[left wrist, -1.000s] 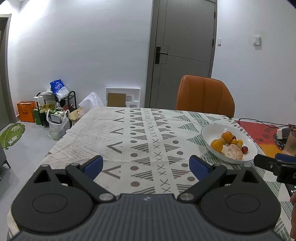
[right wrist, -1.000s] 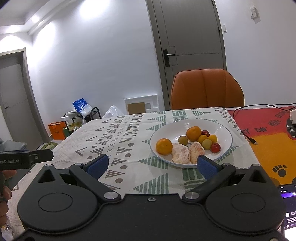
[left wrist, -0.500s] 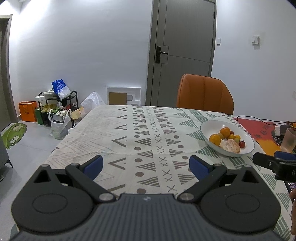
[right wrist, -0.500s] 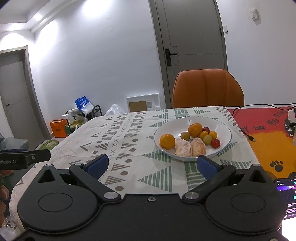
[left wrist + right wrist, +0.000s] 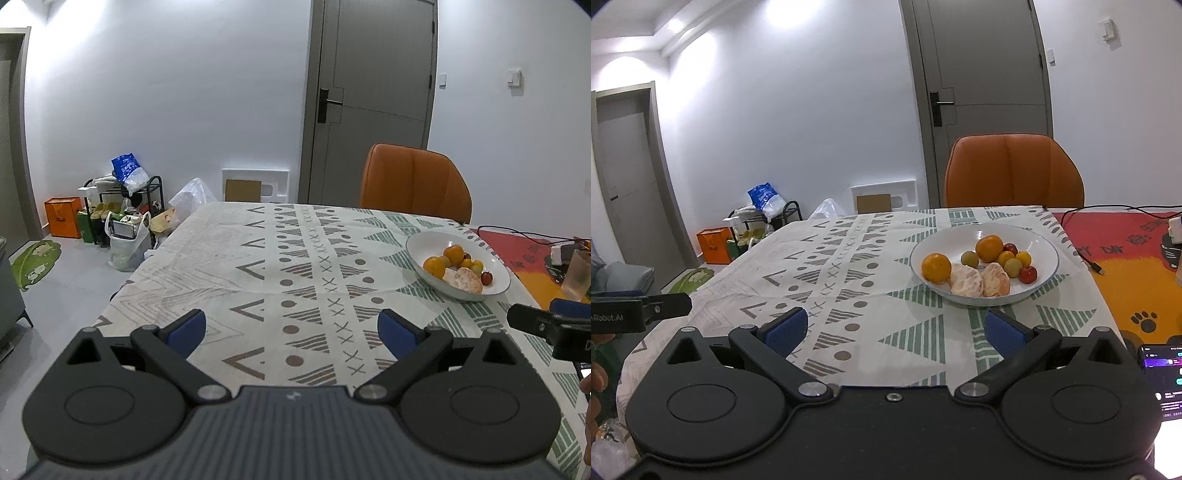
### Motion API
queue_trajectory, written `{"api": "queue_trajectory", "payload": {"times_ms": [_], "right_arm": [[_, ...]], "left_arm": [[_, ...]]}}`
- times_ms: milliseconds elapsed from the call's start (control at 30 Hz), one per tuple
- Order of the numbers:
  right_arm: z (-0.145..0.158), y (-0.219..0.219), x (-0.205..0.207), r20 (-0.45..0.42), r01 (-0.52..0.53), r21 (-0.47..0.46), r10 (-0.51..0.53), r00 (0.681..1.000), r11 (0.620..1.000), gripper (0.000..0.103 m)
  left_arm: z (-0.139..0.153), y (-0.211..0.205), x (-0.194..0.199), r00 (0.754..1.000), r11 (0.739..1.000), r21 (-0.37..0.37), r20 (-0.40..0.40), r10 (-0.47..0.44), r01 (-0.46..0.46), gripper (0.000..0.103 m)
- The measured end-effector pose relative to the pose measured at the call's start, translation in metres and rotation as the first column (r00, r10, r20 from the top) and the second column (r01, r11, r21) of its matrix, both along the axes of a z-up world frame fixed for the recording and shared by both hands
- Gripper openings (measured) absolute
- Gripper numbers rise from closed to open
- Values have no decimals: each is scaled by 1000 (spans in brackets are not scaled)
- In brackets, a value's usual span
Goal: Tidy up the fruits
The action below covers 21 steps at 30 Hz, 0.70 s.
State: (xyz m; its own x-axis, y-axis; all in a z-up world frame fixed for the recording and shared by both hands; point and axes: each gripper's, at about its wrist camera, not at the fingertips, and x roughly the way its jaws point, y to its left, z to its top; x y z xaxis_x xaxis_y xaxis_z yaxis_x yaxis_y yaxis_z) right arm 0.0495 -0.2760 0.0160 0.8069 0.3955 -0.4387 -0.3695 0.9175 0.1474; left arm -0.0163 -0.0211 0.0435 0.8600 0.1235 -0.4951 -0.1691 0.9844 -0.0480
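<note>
Right now I see my left gripper and right gripper with fingers spread apart, holding nothing, above the tabletop; the fruits sit in the white bowl ahead.

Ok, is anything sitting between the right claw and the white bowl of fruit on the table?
Nothing visible does. The right claw is open and points at the white bowl, with only bare patterned tablecloth between them. The phone lies off to the right, out of the path.
</note>
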Motion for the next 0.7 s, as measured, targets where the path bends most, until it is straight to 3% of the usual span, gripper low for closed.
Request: {"api": "queue_trajectory", "payload": {"times_ms": [700], "right_arm": [[2,5,-2,2,-21,-6,21,1000,1000,103]], "left_arm": [[-2,1,0,1000,1000,4,-16,-6,6,99]]}}
